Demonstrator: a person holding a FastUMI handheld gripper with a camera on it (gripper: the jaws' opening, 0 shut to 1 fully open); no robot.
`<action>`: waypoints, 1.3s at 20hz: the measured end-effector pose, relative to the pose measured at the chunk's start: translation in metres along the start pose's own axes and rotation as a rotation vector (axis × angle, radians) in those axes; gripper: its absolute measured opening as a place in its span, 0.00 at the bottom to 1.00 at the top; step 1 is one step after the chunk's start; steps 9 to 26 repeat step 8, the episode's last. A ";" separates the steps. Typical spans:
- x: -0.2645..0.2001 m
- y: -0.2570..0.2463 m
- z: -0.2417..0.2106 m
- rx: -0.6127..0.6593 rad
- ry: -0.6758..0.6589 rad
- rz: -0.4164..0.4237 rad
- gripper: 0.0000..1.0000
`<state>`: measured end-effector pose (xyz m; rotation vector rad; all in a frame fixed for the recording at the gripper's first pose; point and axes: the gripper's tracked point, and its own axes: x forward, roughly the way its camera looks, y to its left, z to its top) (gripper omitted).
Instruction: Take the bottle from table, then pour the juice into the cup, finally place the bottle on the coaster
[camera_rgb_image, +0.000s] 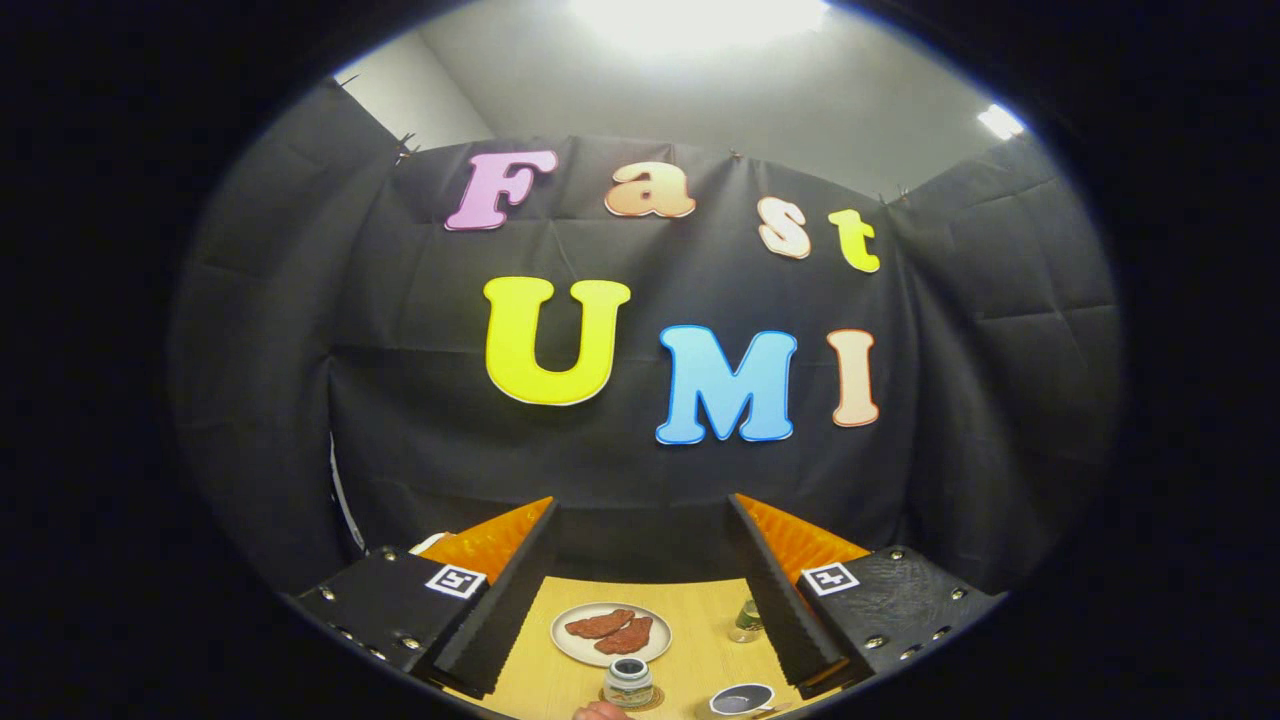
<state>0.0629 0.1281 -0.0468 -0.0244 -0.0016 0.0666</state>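
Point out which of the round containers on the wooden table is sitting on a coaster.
The small clear jar with a pale lid, between the open gripper fingers, below the white plate. The dark cup and small glass rest directly on the table.

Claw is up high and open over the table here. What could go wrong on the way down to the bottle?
The claw is open, empty and high above the table.
1. The plate of food lies just beyond the bottle; a careless descent could bump it.
2. The cup stands close beside the bottle, so a wide finger could clip it.
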 end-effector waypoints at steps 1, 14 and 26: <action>-0.004 0.000 0.010 -0.008 -0.021 0.003 0.99; -0.033 0.000 0.017 0.043 -0.017 0.038 0.98; -0.033 0.000 0.017 0.043 -0.017 0.038 0.98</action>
